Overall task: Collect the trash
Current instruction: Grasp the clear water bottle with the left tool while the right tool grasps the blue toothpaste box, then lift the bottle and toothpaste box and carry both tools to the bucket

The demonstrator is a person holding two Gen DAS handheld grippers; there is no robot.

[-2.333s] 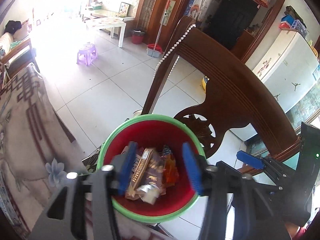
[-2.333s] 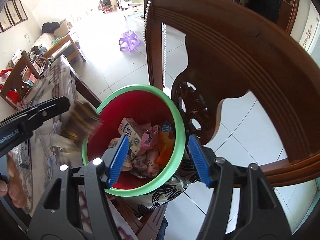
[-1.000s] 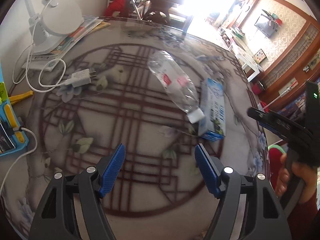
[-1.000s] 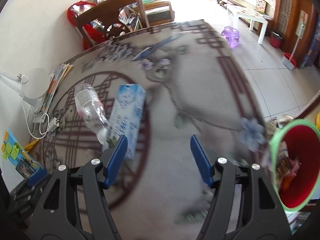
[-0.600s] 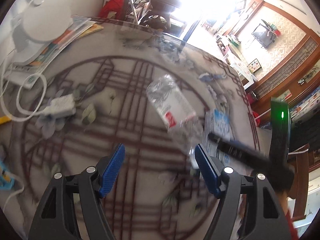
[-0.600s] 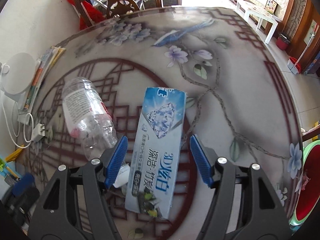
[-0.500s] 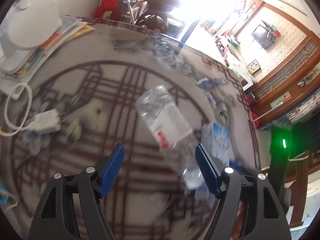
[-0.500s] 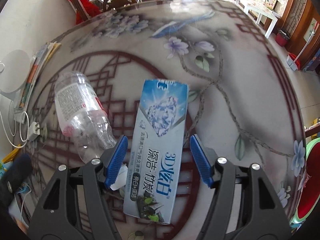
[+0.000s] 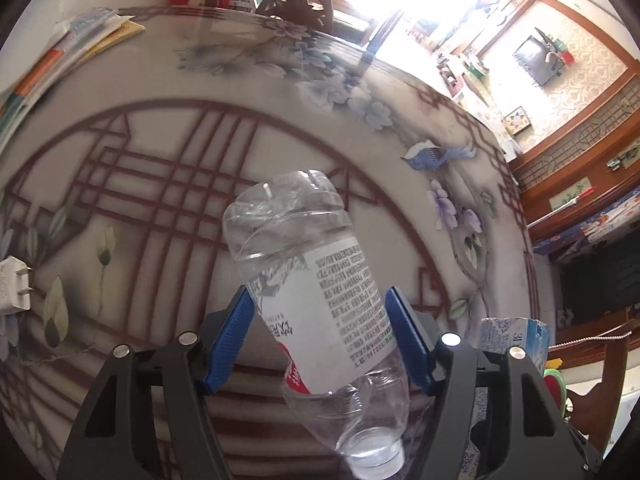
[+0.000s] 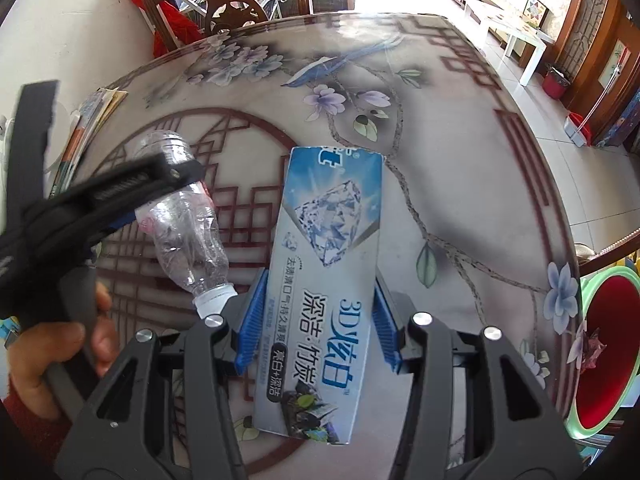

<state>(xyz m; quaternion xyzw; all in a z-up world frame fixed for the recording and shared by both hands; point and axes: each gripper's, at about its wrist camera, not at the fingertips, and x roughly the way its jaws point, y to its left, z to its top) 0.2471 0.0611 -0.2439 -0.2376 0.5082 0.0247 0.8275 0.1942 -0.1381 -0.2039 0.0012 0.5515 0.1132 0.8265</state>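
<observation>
A clear crushed plastic bottle (image 9: 320, 300) with a white label lies on the patterned table (image 9: 160, 140), cap toward the camera. My left gripper (image 9: 320, 334) has its blue pads against the bottle's labelled middle. In the right wrist view the bottle (image 10: 184, 236) lies left of a blue and white toothpaste box (image 10: 324, 276). My right gripper (image 10: 318, 316) has its pads against both long sides of the box. The red bin with a green rim (image 10: 604, 352) sits past the table's right edge.
Books and papers (image 9: 60, 48) lie at the table's far left, and a white plug (image 9: 12, 284) at the left edge. A wooden chair with red cloth (image 10: 192, 12) stands behind the table. The toothpaste box's end (image 9: 516, 340) shows right of the left gripper.
Both grippers moved from the bin back over the table, came down and closed in: the left around the bottle, the right around the toothpaste box.
</observation>
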